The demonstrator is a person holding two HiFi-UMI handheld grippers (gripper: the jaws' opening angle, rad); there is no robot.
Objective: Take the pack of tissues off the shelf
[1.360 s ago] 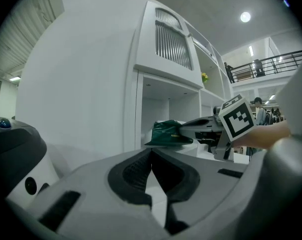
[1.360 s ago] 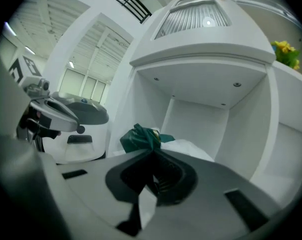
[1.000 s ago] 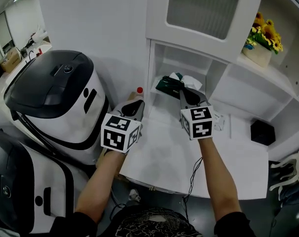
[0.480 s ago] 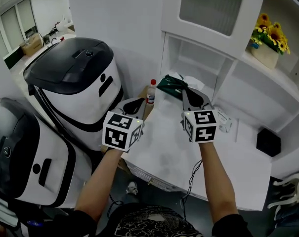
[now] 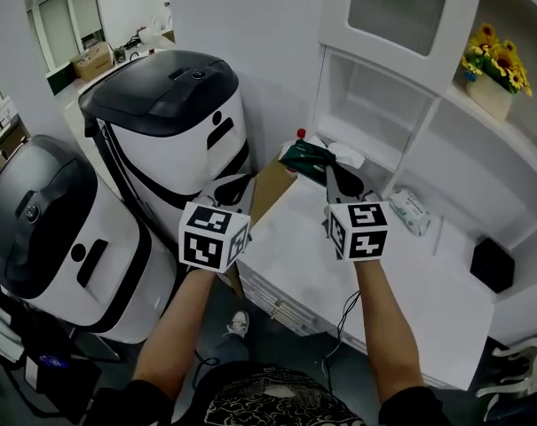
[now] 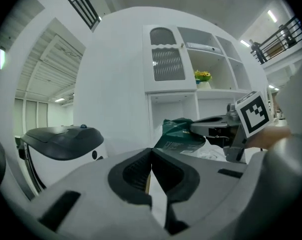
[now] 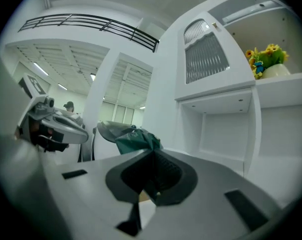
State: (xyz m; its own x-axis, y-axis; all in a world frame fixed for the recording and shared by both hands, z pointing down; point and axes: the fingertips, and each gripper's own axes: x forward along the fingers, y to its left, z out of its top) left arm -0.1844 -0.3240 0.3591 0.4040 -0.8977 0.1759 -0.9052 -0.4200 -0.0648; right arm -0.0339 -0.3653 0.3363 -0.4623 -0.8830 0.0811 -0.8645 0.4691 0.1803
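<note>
no legible text, brand or number. the green pack of tissues (image 6: 183,134) carries white print, too small to read; likewise the small packet (image 5: 412,211) on the counter (image 5: 410,282). the left claw (image 5: 236,185) and right claw (image 5: 333,167) bear square black-and-white markers only, no characters.

The left gripper (image 5: 236,183) and right gripper (image 5: 332,169) are grey with black ribbed pads (image 6: 136,171), each topped by a white cube (image 5: 213,236) of black square markers; sleeves (image 5: 130,405) are black

Head view: right tool (image 5: 329,165) covers end of tissue pack (image 5: 304,155); red-capped bottle (image 5: 300,134) mostly hidden; pack print unreadable.
</note>
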